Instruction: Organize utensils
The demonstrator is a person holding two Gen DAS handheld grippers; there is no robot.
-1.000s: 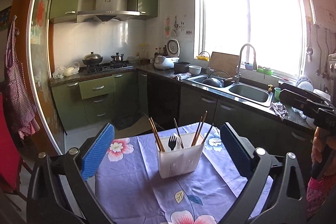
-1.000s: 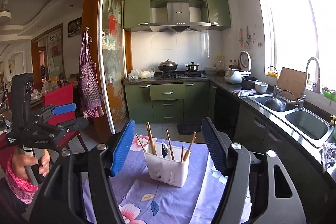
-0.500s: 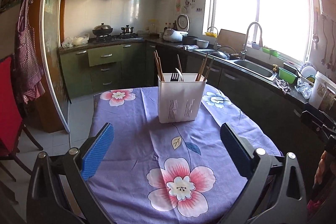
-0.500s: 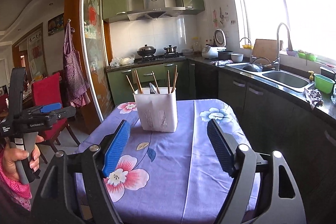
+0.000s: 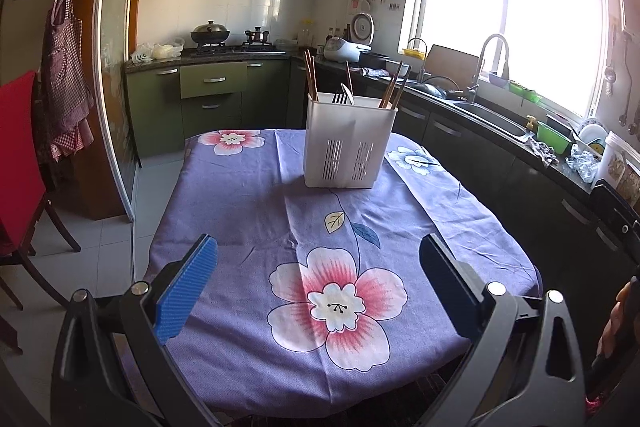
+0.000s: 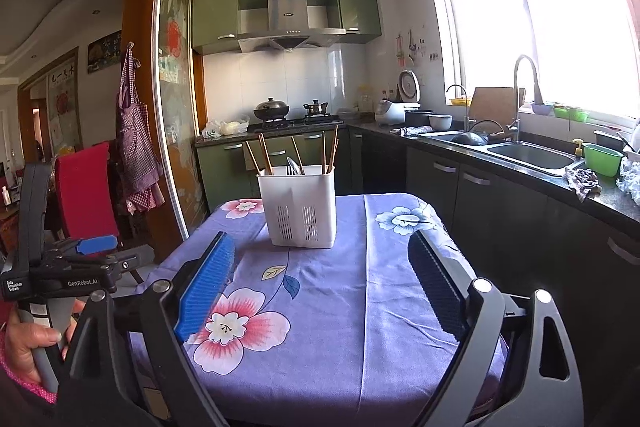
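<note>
Right wrist view, right tool [image 6: 320, 281] spread wider, empty, low over table, left tool [image 5: 318, 277] spread.

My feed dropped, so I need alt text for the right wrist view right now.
A white utensil holder with chopsticks, a fork and a spoon stands on a purple floral tablecloth, beyond the open, empty right tongs. The left tongs show at far left, in a hand; kitchen counters lie behind.
</note>
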